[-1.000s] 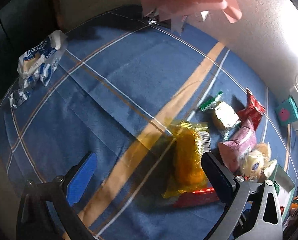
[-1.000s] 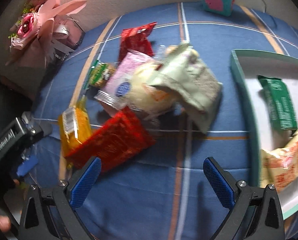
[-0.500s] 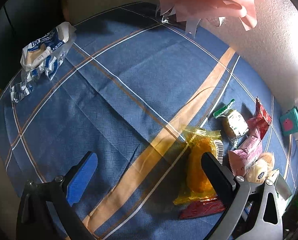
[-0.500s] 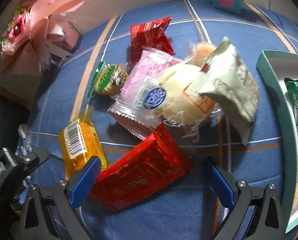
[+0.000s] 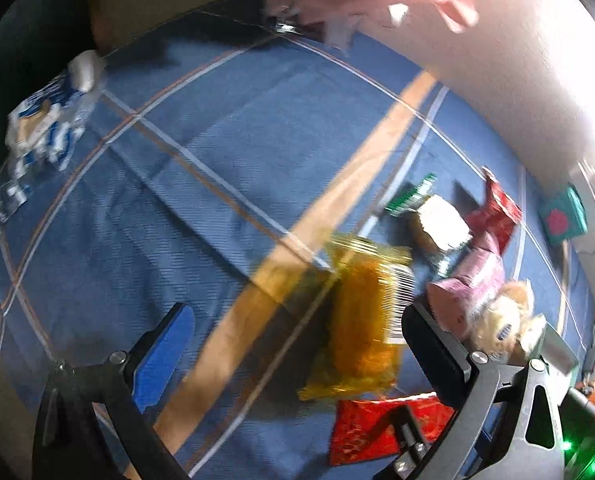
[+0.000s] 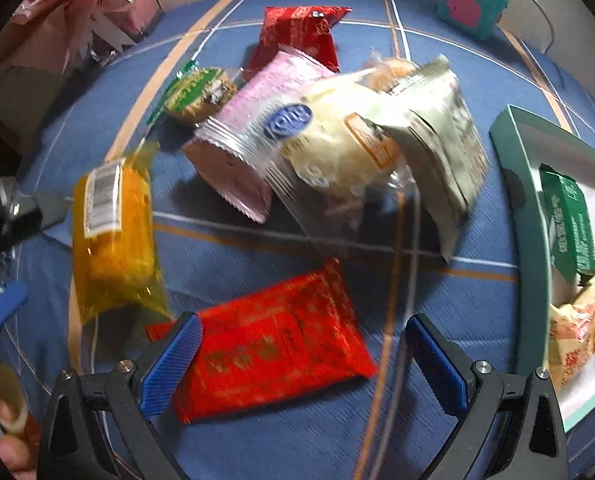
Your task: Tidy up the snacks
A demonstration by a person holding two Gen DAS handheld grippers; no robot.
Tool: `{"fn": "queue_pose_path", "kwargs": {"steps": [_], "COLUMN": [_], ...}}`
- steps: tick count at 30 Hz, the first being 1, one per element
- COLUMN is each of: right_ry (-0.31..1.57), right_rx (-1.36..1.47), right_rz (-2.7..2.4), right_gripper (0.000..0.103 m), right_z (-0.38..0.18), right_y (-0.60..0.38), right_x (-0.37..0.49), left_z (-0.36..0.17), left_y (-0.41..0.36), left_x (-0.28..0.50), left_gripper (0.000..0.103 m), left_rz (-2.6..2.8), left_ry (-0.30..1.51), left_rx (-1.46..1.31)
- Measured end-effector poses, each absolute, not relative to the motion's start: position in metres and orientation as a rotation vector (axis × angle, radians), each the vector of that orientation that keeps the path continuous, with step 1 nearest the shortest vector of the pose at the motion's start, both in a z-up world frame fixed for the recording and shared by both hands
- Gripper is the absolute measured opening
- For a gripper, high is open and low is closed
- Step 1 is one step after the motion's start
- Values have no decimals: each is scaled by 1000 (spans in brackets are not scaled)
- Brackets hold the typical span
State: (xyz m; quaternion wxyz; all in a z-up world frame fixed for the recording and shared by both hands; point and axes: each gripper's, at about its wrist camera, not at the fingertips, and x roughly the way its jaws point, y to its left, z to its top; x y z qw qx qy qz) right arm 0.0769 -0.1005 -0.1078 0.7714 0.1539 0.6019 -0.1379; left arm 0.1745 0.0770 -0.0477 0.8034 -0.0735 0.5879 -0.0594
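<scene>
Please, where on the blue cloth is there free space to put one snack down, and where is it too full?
Free: the wide blue tablecloth between the blue-white packet and the yellow snack. Also a narrow strip between the red packet and the teal tray. Crowded: the overlapping pile around the pink packet and the cream bun.

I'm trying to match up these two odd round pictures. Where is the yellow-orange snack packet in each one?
Left wrist view: the yellow-orange packet lies right of centre, low, just left of the gripper's right-hand finger.
Right wrist view: the same packet lies at the left, barcode label at its top end.
Shared landmark: the flat red packet sits beside it in both views, and the teal box with a pink shape stands by the wall.
</scene>
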Motion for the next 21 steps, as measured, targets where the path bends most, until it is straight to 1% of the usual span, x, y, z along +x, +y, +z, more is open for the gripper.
{"fn": "queue_pose_path", "kwargs": {"steps": [5,6,7,8,9,10,11,12,14,16,21], "right_ry": [1314,1316,1319,1322,1322,1318,1315,1309,1297,1284,1253], "right_rx": [338,346,354,359,362,365,367,368,367,359,343], "right_rz": [-298,-297,-292,-289,-285,-277,-273,-276,-288,-297,-334], "right_gripper": [103,103,103,103,103,103,103,103,103,103,103], "right_z": [-108,-108,-107,-107,-107,-107,-106,-104,-105,-106,-110], "right_y": [-113,-115,-117,-119,-121,-121,-124,-123,-118,-116,-112], "right_x": [61,60,58,57,55,54,49,47,53,58,75], "left_z": [-50,-51,-51,-52,-52,-53,-54,-55,-55,-54,-52], "left_y": [55,52,50,49,47,47,46,45,45,44,48], "left_x": [174,173,174,174,175,175,175,175,175,175,176], "left_gripper": [103,102,100,90,83,73,68,64,50,40,40], "left_rz": [-199,-206,-215,-224,-231,-235,-238,-244,-259,-272,-252], "left_ry": [1265,1264,1265,1265,1267,1269,1271,1273,1274,1273,1276], "left_rx": [-104,-97,-94,-92,-91,-93,-93,-92,-105,-118,-124]}}
